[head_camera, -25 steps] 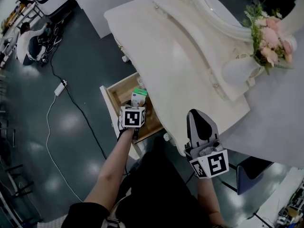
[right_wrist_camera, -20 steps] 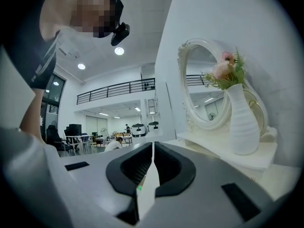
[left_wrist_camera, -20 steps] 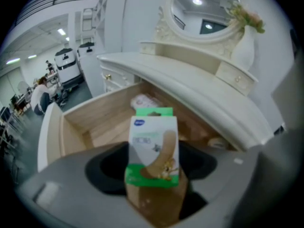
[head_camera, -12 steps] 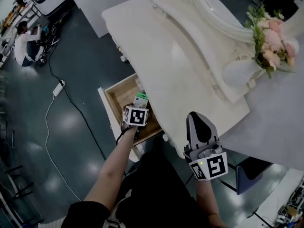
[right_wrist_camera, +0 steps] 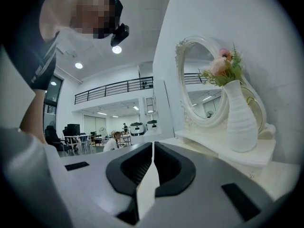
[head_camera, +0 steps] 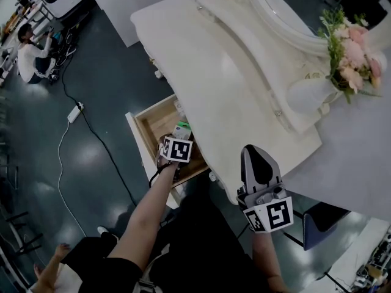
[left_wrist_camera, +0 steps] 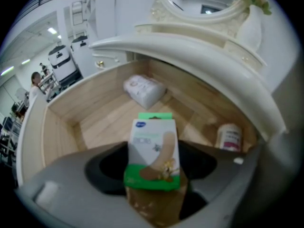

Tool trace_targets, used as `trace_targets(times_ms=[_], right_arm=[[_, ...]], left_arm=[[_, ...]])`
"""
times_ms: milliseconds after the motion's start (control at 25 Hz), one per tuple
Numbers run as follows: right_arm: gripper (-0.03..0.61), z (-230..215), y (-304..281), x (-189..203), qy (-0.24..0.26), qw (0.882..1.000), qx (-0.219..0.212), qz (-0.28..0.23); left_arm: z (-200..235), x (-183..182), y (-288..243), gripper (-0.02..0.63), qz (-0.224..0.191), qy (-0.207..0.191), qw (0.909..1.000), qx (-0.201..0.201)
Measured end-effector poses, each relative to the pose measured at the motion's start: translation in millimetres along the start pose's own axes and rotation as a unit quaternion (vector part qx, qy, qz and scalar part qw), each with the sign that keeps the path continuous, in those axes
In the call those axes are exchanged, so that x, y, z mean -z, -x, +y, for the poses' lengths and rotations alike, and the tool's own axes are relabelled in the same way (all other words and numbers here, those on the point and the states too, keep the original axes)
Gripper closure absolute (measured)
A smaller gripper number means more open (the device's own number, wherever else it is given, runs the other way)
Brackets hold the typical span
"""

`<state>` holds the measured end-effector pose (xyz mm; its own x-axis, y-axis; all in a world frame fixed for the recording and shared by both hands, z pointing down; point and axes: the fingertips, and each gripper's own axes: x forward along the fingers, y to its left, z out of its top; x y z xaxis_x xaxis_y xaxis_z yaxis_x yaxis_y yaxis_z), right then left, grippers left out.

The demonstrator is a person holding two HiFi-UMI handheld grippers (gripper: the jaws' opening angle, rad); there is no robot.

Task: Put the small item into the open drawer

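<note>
My left gripper [left_wrist_camera: 153, 175] grips a white and green plaster box [left_wrist_camera: 152, 141] over the open drawer [left_wrist_camera: 57, 127]. A white pack [left_wrist_camera: 144, 90] lies at its back edge, a jar [left_wrist_camera: 229, 137] at its right. My right gripper [right_wrist_camera: 152, 165] is closed, empty.

White vase [right_wrist_camera: 241, 122] of pink flowers [right_wrist_camera: 219, 66] stands beside an oval mirror [right_wrist_camera: 202, 87]

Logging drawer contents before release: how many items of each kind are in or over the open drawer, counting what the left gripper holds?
Bandage box, held in the left gripper: 1
White soft packet: 1
Small pink-labelled jar: 1
Total at the drawer: 3
</note>
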<state>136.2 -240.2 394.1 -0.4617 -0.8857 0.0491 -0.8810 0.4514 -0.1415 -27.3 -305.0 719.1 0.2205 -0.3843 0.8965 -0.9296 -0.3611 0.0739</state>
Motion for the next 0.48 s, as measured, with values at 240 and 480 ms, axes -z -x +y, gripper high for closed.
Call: trace_targets(times_ms=[240,480], right_arm=[[0.581,2,3,0,0.001,1.0,-0.001,-0.001],[0.581,6,5,-4,0.001,1.0,-0.006,-0.009]], left_arm=[[0,-2,2,0.264,-0.018,0.009,0.9998,0.002],[5,-26,32,0.281,-0.075,0.025,0.9968,-0.006]])
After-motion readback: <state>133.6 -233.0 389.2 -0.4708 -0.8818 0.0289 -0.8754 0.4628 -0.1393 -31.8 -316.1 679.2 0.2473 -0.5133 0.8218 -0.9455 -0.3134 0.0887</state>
